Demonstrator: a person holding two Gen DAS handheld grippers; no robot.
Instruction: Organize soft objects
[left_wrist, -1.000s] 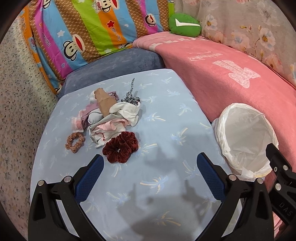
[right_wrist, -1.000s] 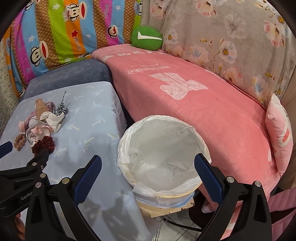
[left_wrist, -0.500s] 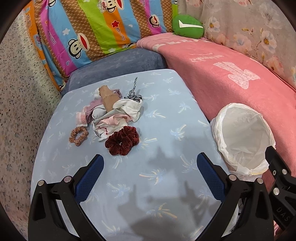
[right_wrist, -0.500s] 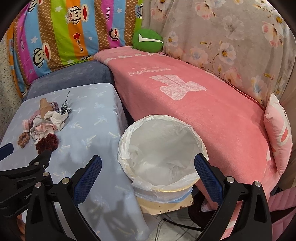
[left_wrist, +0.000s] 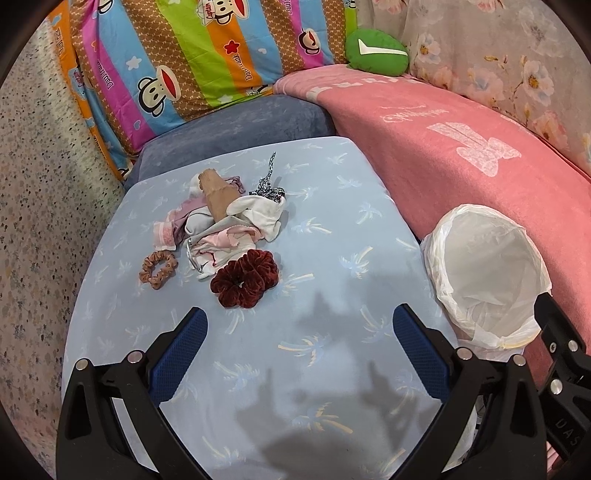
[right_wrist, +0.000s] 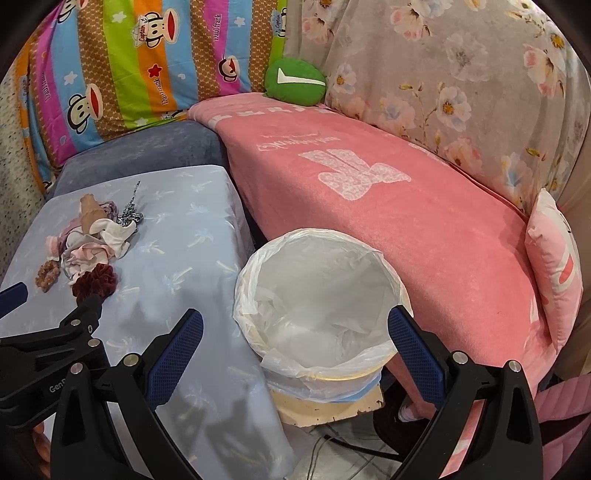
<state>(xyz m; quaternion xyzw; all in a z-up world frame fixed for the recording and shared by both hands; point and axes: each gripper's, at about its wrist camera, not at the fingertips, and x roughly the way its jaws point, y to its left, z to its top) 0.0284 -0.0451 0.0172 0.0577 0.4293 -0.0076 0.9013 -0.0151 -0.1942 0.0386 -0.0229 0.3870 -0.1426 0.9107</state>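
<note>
On the light blue table cover (left_wrist: 332, 236) lies a heap of soft items (left_wrist: 225, 221): pink and white cloths, a tan stocking and a patterned string. A dark red scrunchie (left_wrist: 243, 278) lies at the heap's near edge and a small tan scrunchie (left_wrist: 158, 267) to its left. My left gripper (left_wrist: 299, 325) hovers open above the table, short of the red scrunchie, holding nothing. My right gripper (right_wrist: 295, 328) stands open over a bin lined with a white bag (right_wrist: 317, 288), which looks empty. The heap (right_wrist: 96, 236) and the red scrunchie (right_wrist: 96, 279) also show at the left of the right wrist view.
The lined bin (left_wrist: 484, 273) stands off the table's right edge, against a sofa draped in a pink blanket (right_wrist: 388, 192). A striped cartoon pillow (left_wrist: 207, 62), a green cushion (left_wrist: 376, 53) and a floral cover (right_wrist: 461, 85) line the back. A speckled floor (left_wrist: 40, 206) lies left.
Both grippers have drawn back and up a little, so the heap, scrunchies and bin look smaller and farther. Nothing on the table has moved; both stay open.
</note>
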